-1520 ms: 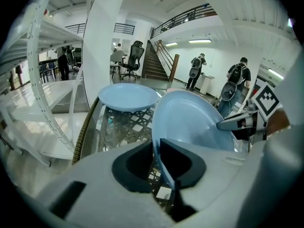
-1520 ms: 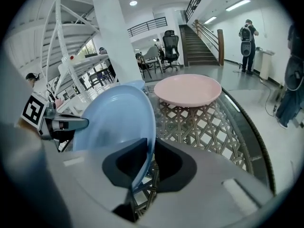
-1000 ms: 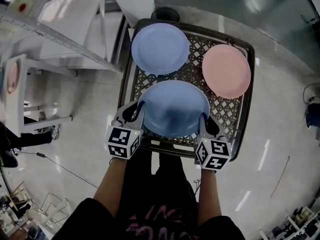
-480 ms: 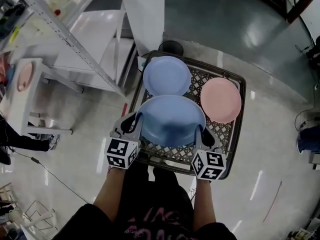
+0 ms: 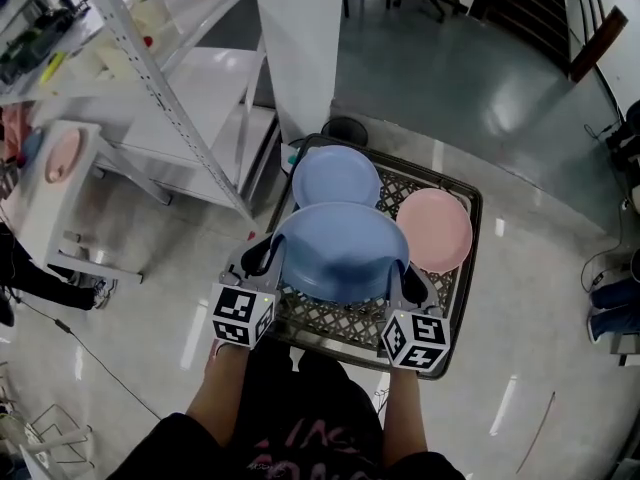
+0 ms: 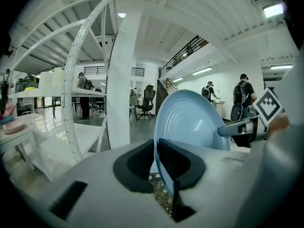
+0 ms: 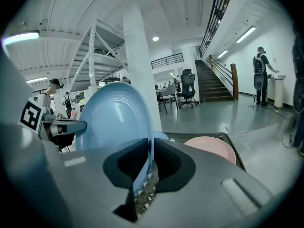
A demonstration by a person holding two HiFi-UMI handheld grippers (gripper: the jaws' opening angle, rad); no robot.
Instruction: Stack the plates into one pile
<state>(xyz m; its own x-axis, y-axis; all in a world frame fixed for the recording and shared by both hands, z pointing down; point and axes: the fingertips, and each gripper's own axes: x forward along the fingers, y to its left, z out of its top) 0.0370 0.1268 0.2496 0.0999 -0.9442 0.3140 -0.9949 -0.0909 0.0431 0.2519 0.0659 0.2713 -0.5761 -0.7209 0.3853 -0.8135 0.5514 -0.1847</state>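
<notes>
Dark lattice tabletop (image 5: 330, 316) bears pink plate (image 5: 435, 230) | glossy floor (image 5: 520, 98) | white pillar (image 5: 300, 48)

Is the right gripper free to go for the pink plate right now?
Probably not yet: the right gripper and left gripper both clamp the big blue plate. The pink plate lies bare just ahead, so nothing else blocks it.

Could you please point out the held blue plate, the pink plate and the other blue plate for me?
held blue plate (image 5: 340, 253): head view, the middle of the plate.
pink plate (image 5: 435, 230): head view, its centre.
other blue plate (image 5: 337, 173): head view, its centre.
</notes>
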